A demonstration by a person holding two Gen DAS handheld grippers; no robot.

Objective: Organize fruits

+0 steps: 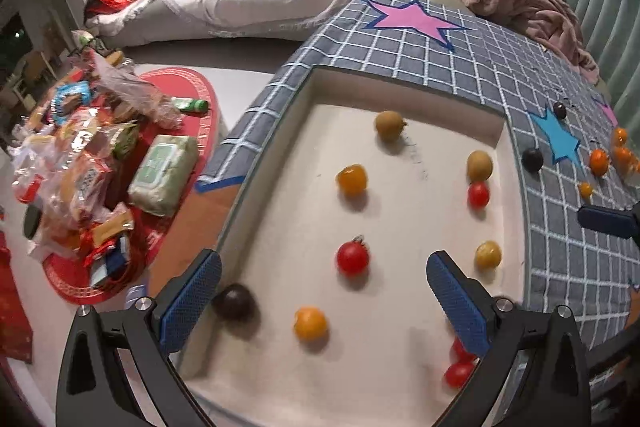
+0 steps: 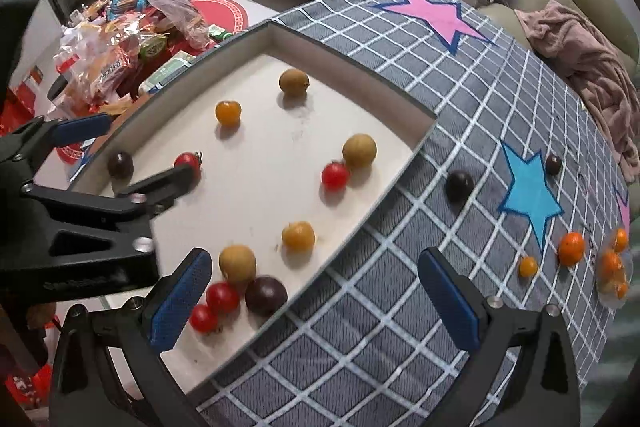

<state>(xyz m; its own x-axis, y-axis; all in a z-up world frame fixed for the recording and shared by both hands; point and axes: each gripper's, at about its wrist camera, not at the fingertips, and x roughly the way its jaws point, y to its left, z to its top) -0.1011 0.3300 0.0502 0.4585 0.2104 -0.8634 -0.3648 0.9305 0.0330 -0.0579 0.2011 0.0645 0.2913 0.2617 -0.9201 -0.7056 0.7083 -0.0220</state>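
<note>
Both the left gripper (image 1: 324, 291) and right gripper (image 2: 314, 291) hang released, fingers spread wide and holding nothing. Fruits lie scattered on the white tray (image 1: 400, 367); two red tomatoes (image 1: 460, 371) sit half hidden behind a finger. Several oranges (image 2: 571, 247) wait near the table's (image 2: 460, 107) far edge, one cluster blurred

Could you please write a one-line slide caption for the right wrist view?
Open right gripper hovers over the checked cloth beside a white tray of scattered small fruits.
</note>
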